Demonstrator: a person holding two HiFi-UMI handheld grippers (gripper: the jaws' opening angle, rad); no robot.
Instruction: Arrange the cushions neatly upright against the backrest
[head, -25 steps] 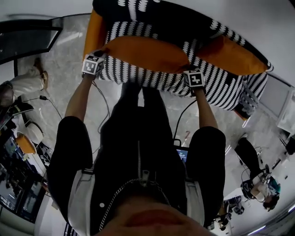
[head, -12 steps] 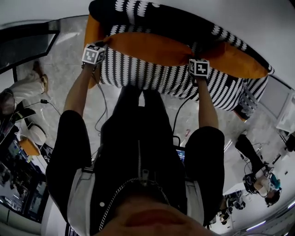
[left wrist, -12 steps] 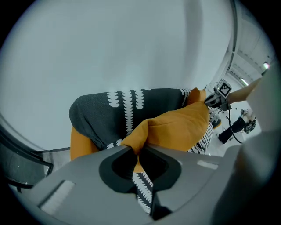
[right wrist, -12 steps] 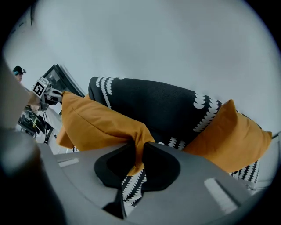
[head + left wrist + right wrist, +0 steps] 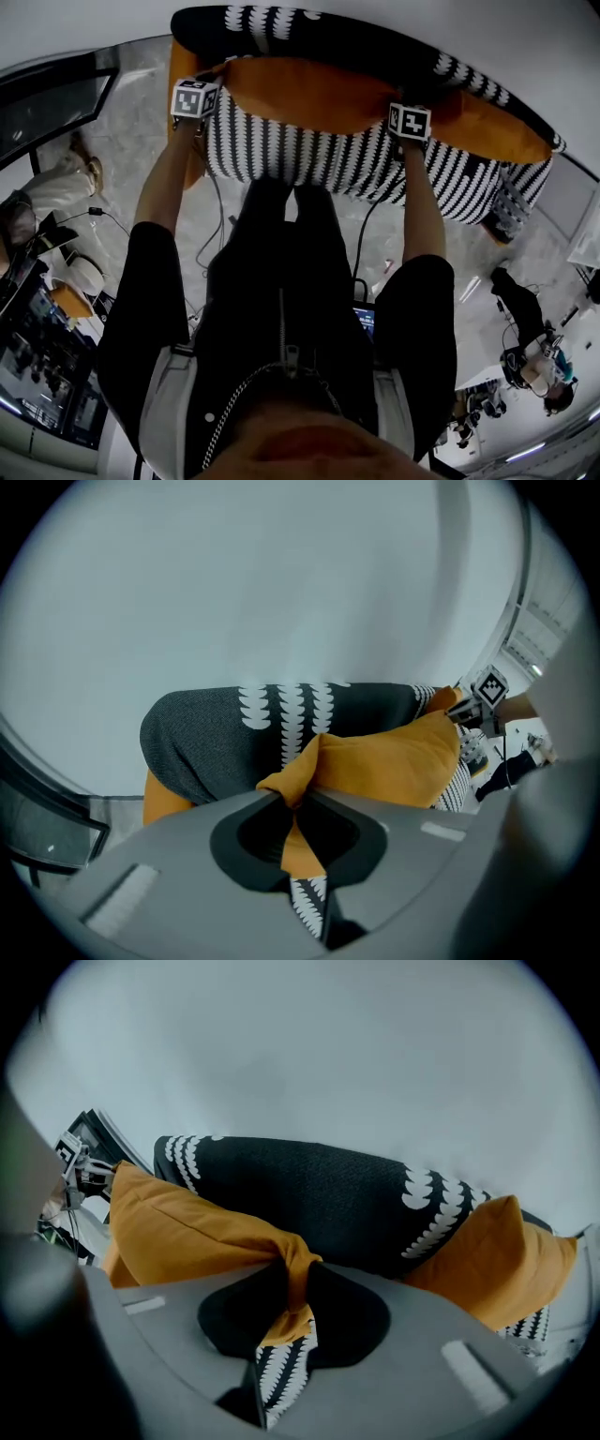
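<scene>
The left tongs (image 5: pixel 297 805) are pinching a corner of the orange cushion (image 5: pixel 394 761), and the dark backrest (image 5: pixel 211 733) is sitting just beyond them.

The left gripper (image 5: pixel 201 93) and right gripper (image 5: pixel 410 118) carried the plump orange fabric cushion (image 5: pixel 309 94) forward to the dark knitted backrest (image 5: pixel 375 42) ahead of them. The right gripper's jaws had just been opening slightly, with the cushion's corner between them.

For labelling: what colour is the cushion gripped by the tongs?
The cushion is orange; the head view shows it best.
</scene>
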